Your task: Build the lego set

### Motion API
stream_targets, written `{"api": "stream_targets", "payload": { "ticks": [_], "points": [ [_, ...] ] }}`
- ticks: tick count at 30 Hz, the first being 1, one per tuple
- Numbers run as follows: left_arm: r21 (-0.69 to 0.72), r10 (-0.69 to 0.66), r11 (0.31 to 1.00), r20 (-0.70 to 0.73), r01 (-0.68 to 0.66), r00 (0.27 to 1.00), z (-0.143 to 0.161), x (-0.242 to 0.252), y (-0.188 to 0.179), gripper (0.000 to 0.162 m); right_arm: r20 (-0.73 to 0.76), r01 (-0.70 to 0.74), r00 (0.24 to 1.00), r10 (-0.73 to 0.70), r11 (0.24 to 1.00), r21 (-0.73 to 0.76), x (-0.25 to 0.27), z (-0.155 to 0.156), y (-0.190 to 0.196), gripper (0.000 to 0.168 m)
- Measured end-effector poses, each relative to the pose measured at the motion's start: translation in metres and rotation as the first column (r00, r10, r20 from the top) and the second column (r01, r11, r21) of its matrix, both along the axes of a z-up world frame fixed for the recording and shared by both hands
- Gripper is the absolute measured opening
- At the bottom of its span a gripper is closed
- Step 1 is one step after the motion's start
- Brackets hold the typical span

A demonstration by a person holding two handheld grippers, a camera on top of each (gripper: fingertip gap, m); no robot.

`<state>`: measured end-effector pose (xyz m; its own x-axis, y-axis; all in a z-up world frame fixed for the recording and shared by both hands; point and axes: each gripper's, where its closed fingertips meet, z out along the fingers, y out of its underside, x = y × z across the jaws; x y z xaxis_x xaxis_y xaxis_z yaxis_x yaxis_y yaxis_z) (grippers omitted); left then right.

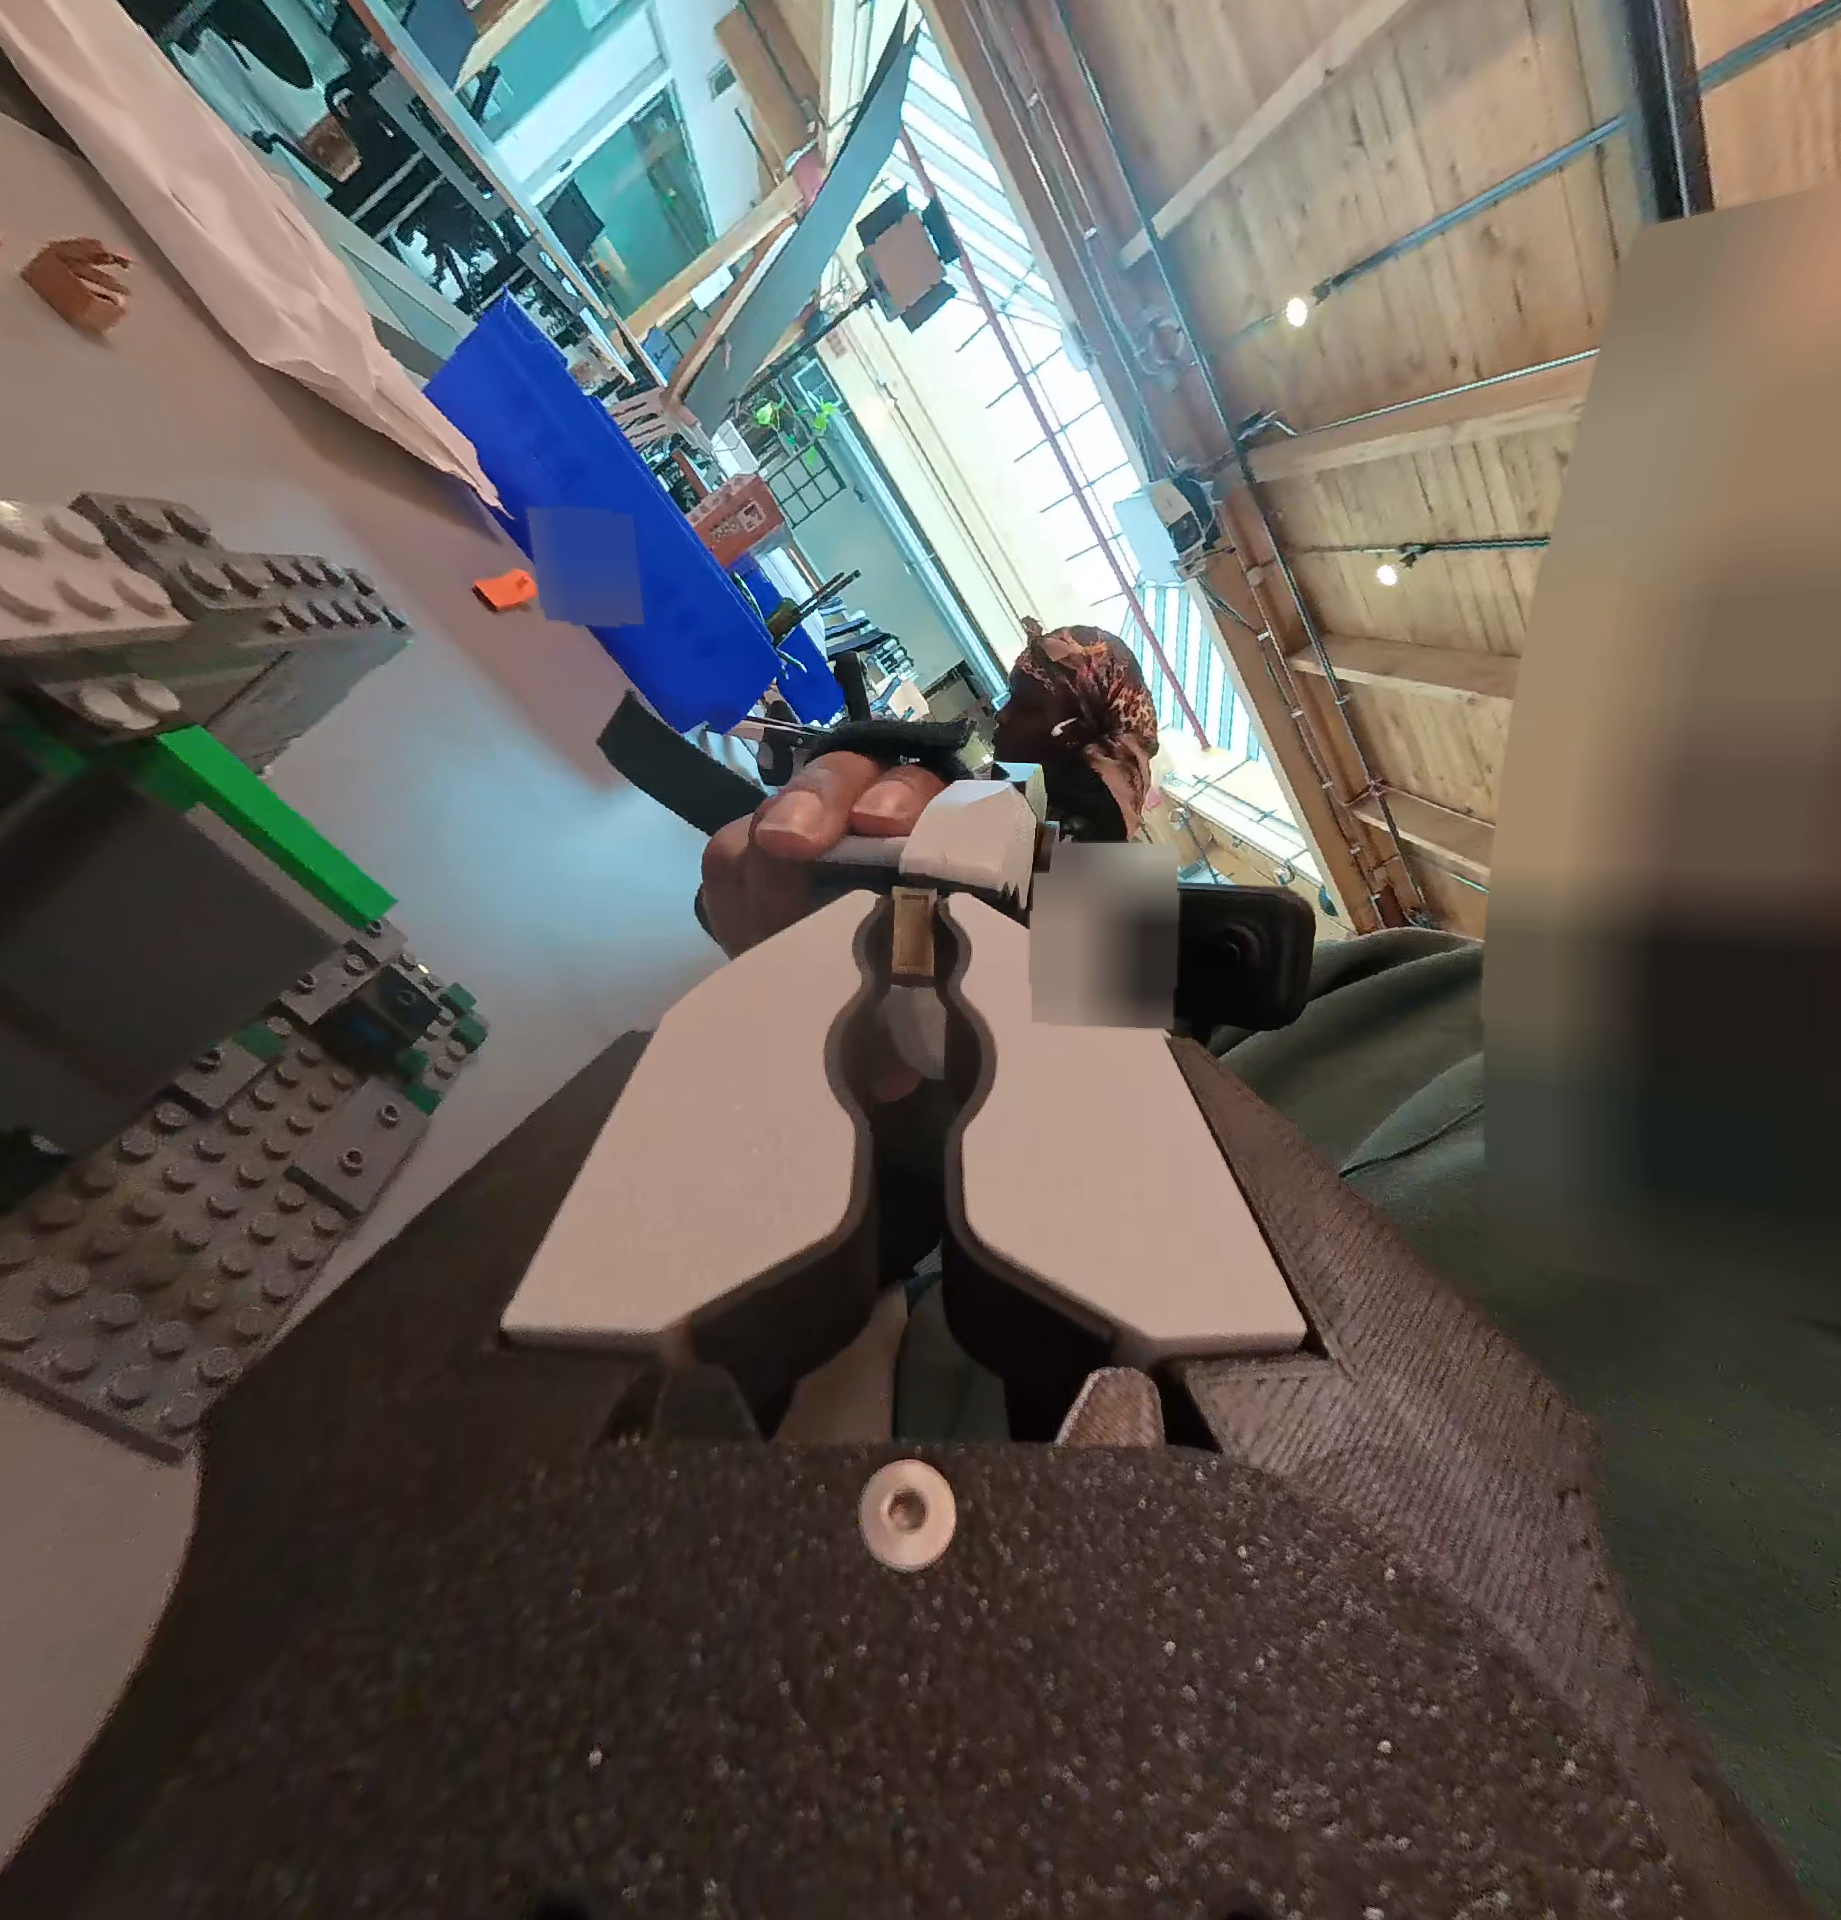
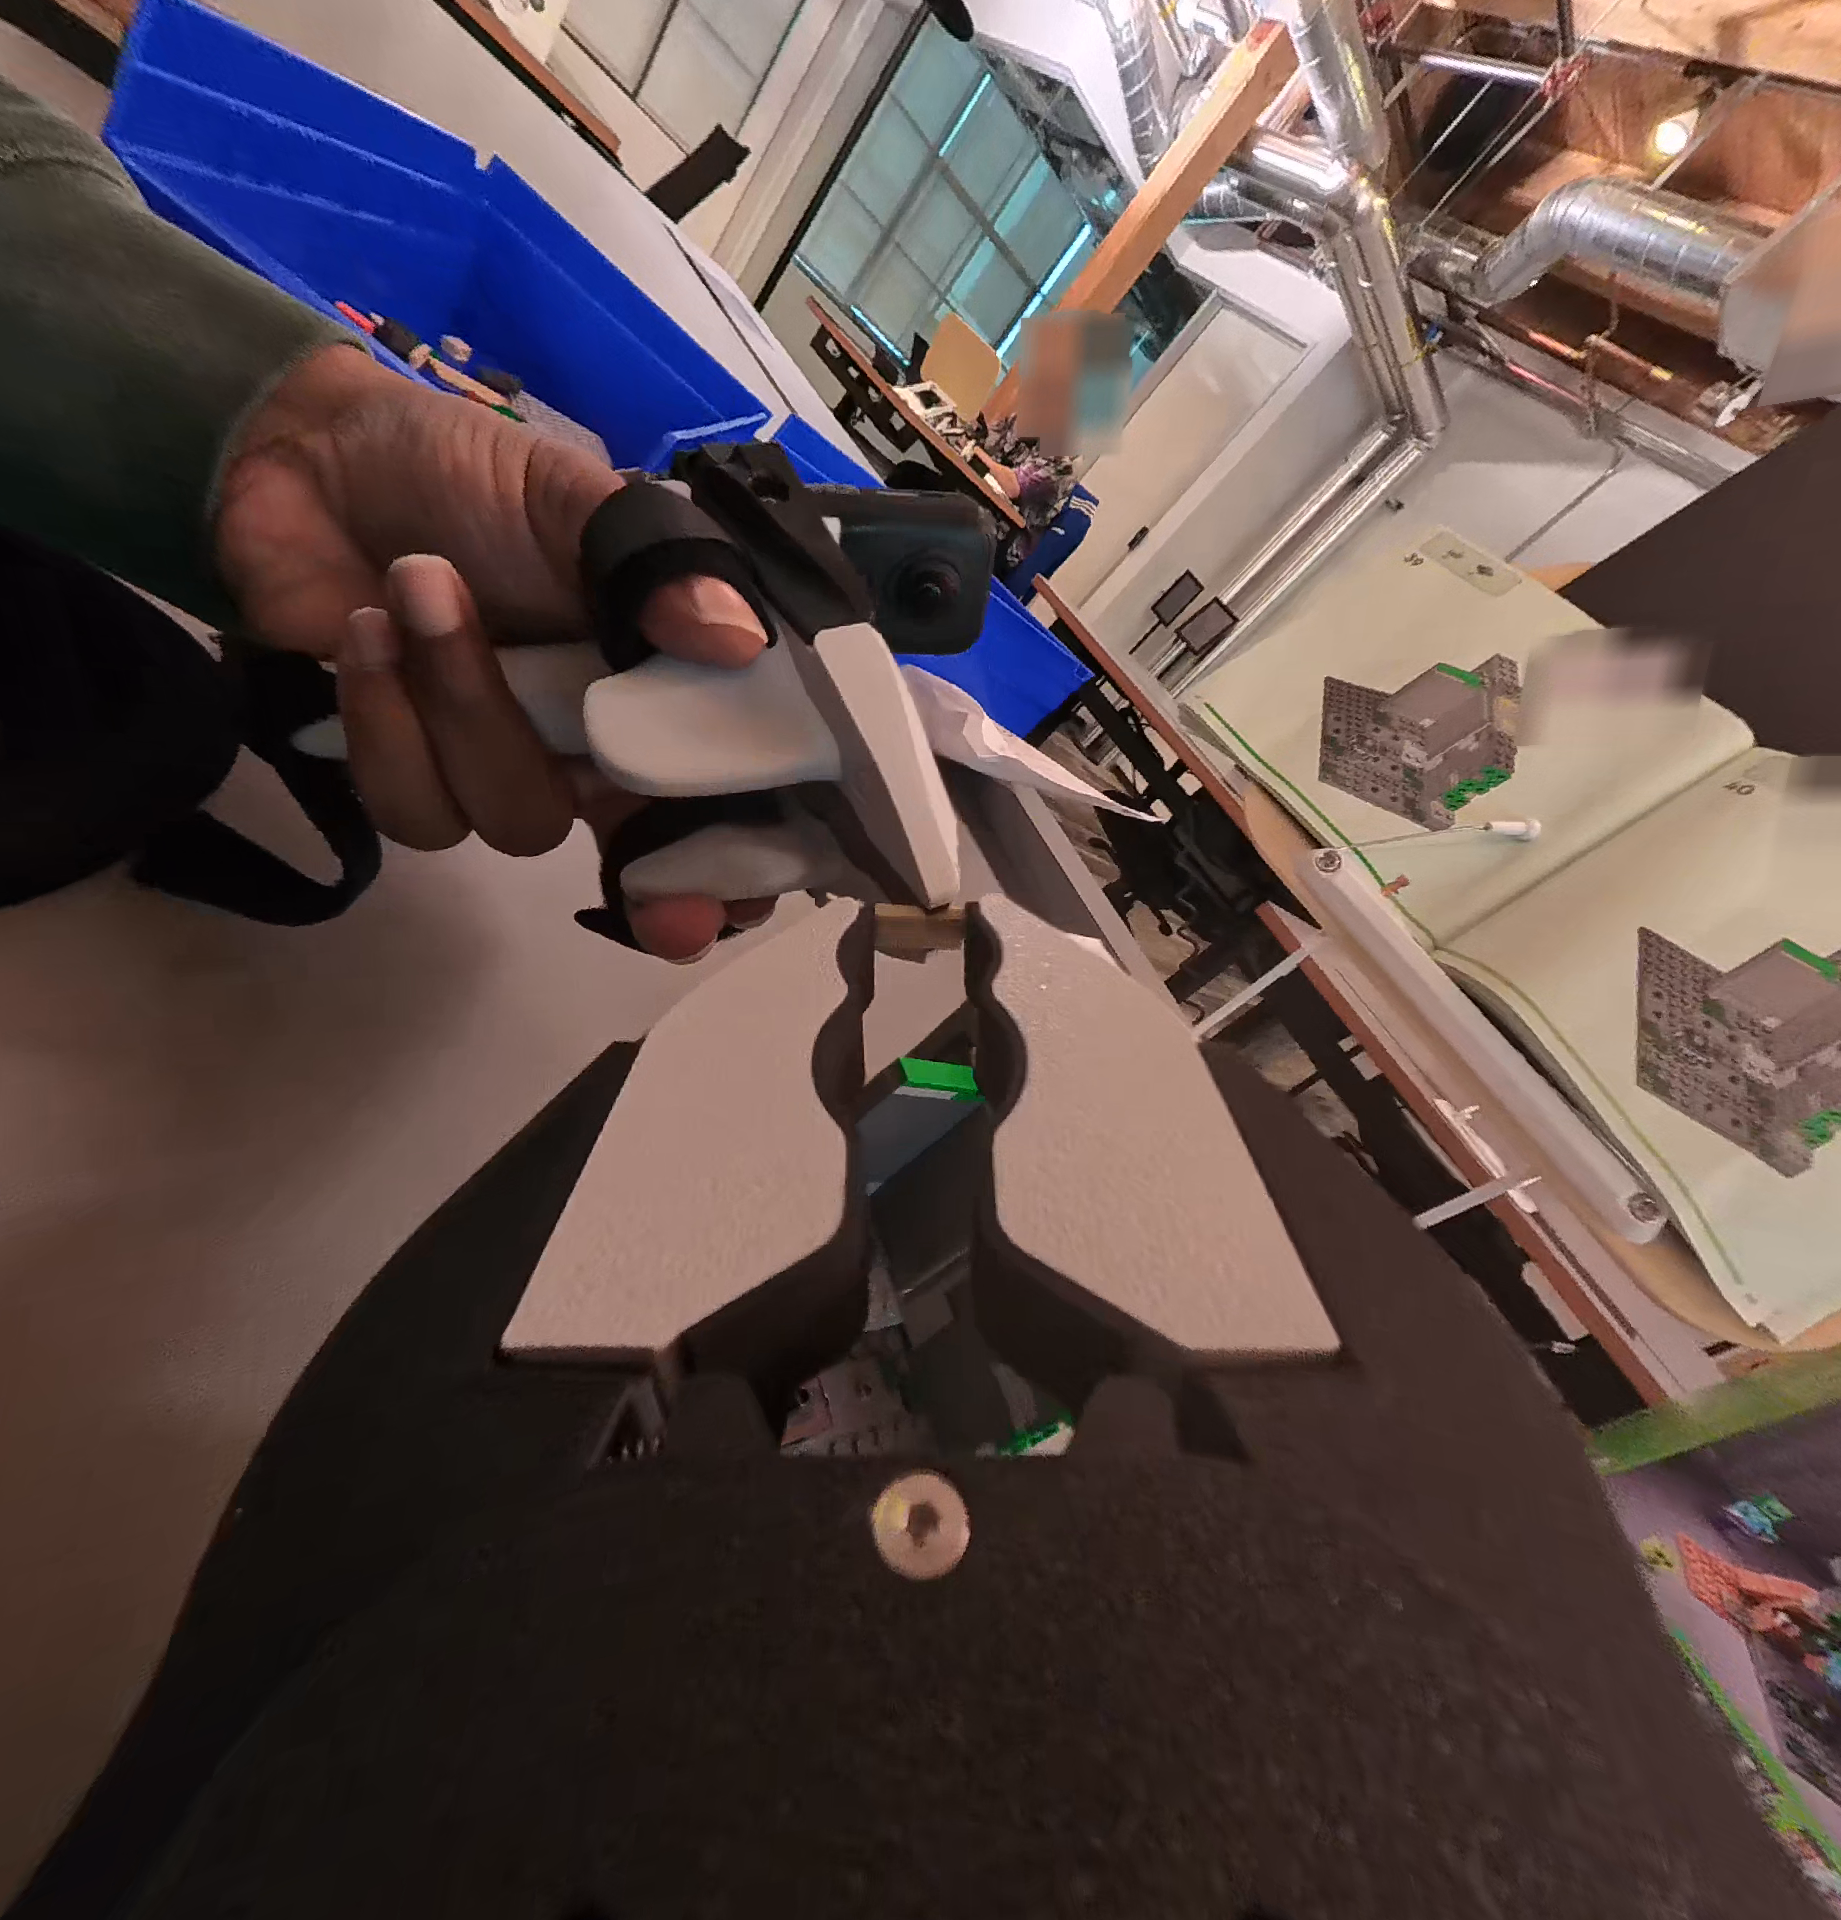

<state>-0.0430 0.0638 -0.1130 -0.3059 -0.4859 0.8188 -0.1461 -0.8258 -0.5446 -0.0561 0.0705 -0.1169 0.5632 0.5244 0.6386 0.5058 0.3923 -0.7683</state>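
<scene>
My left gripper (image 1: 913, 928) is shut on a small tan brick (image 1: 913, 940) held in the air at its tips. My right gripper (image 2: 918, 925) is shut on a small tan brick (image 2: 918, 928) as well. The two grippers meet tip to tip: the right one's white fingers (image 1: 973, 844) show just beyond my left tips, and the left one's finger (image 2: 885, 769) comes down onto the brick. I cannot tell if it is one brick or two pressed together. The grey lego building (image 1: 116, 914) with a green bar (image 1: 272, 821) stands on a grey studded baseplate (image 1: 168, 1247) at left. Part of it shows between the right fingers (image 2: 926, 1122).
Blue bins (image 1: 604, 540) (image 2: 396, 239) hold loose parts at the table's far side. An open instruction booklet (image 2: 1518, 852) lies at right, a printed box (image 2: 1778, 1621) below it. Brown pieces (image 1: 74, 281), an orange piece (image 1: 502, 590) and white paper (image 1: 272, 239) lie on the table. Only a small space, under 4 cm, lies between the two pairs of fingers. Both grippers' tips are roughly 11 centimeters from the grey lego building (image 1: 116, 914).
</scene>
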Motion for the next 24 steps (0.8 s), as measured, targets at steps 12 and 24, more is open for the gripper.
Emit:
{"api": "stream_targets", "payload": {
  "ticks": [12,24],
  "points": [
    [0.158,-0.212,0.957,-0.196,0.245,0.957,-0.029,-0.011,-0.037,0.022,0.294,-0.293,0.883,0.365,0.919,-0.262,-0.01,-0.027,-0.037,0.016],
    [0.234,-0.345,0.886,-0.245,0.401,0.906,-0.048,-0.015,-0.069,0.008,0.48,-0.396,0.658,0.58,0.809,-0.434,-0.014,-0.046,-0.064,0.016]
  ]
}}
